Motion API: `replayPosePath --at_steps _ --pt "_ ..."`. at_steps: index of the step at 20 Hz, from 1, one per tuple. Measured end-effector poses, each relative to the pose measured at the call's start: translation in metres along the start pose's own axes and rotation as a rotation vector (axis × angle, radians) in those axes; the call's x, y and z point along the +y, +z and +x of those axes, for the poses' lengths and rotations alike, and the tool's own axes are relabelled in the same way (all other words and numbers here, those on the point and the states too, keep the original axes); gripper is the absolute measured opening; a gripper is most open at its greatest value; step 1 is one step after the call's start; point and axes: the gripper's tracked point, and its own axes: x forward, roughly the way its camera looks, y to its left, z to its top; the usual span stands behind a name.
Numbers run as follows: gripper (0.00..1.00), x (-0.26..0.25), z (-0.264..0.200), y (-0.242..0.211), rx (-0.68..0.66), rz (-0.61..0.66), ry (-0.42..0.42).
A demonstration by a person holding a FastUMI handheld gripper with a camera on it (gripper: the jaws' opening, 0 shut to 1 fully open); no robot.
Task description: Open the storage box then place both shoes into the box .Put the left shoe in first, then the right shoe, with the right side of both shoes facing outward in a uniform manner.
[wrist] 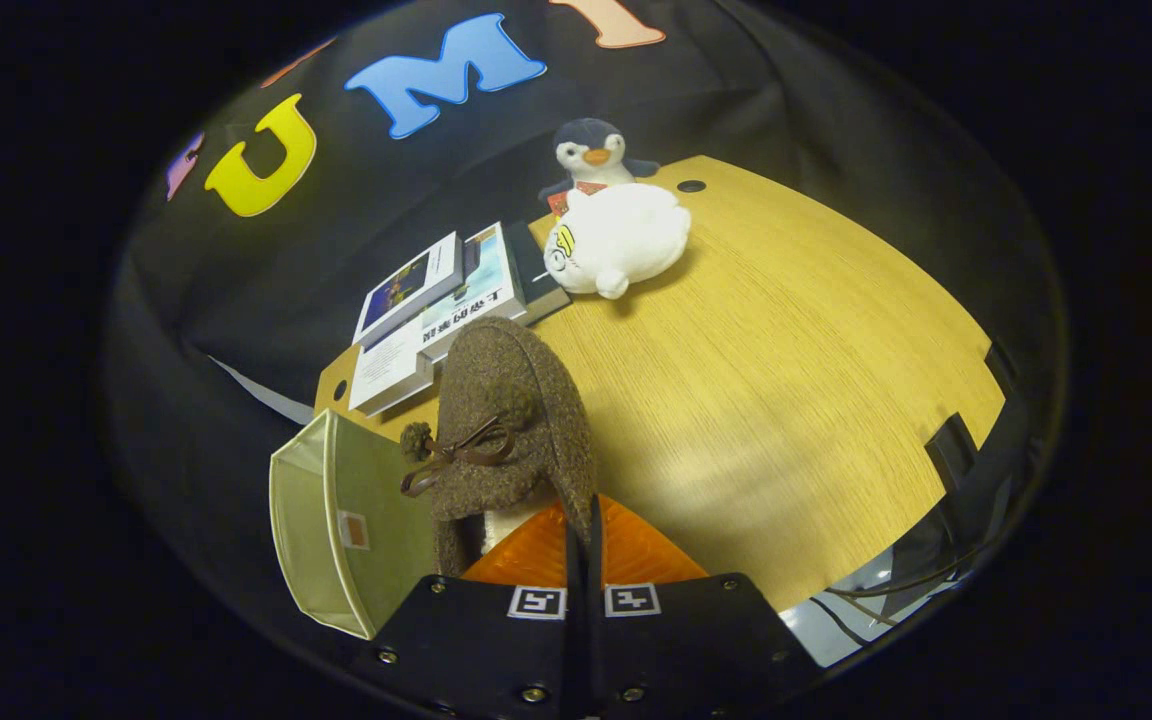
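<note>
The brown woolly slipper with a dark bow (511, 420) hid its own heel and sole behind the orange jaws, whose grip stayed unclear, and covered part of the pale green fabric storage box (336, 520).

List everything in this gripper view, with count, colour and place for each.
Fuzzy brown wool shoe with a brown bow: 1, brown, held between the fingers, toe pointing away.
Pale green fabric storage box: 1, pale green, open, beside the shoe.
Stack of books: several, white and dark covers, beyond the shoe.
White plush toy: 1, white, far side of the table.
Penguin plush: 1, grey and white, behind the white plush.
Wooden table: 1, light wood.
Gripper: 1, orange fingers, shut on the shoe's edge.
</note>
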Motion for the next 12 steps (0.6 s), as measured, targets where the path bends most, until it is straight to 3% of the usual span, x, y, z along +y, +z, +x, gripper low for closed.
replayPosePath --at_steps 12 --pt "0.00 0.106 -0.014 -0.013 -0.030 0.004 0.103"
